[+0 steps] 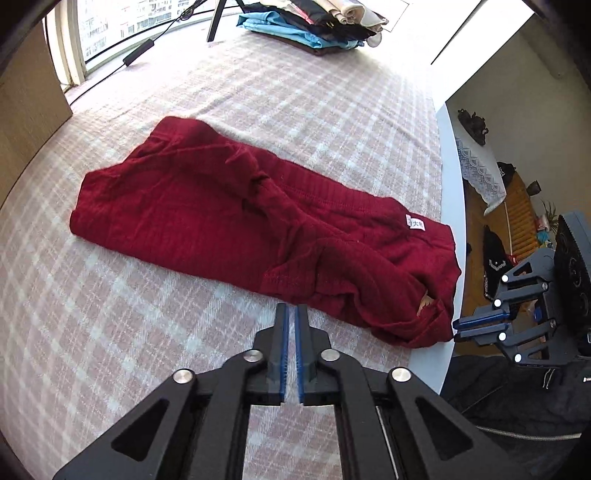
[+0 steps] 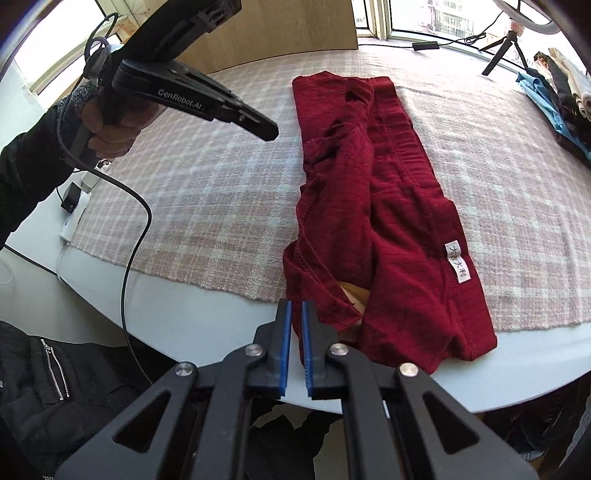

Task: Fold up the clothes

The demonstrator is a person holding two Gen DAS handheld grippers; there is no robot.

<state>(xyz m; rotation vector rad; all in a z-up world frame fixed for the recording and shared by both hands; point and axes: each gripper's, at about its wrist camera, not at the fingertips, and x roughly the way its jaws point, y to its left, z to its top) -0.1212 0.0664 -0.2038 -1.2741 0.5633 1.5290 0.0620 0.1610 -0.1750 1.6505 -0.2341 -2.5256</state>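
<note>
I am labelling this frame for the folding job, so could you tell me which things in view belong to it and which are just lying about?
Part of the job:
- red garment
- left gripper
- right gripper
- checked cloth it lies on

Lying about:
- stack of clothes
- tripod
- black adapter with cable
- white table

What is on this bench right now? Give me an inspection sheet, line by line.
Surface: white table under a pink plaid cloth.
Job's things: dark red garment lying partly folded and rumpled, near end over the cloth's edge; white label showing.
Clutter: pile of clothes at the far edge; tripod leg.
Grippers: left hand-held gripper nearly shut, holding nothing; right hand-held gripper nearly shut beside the garment's hem.
Cables: black cable hanging from the left unit.
Surroundings: windows.
</note>
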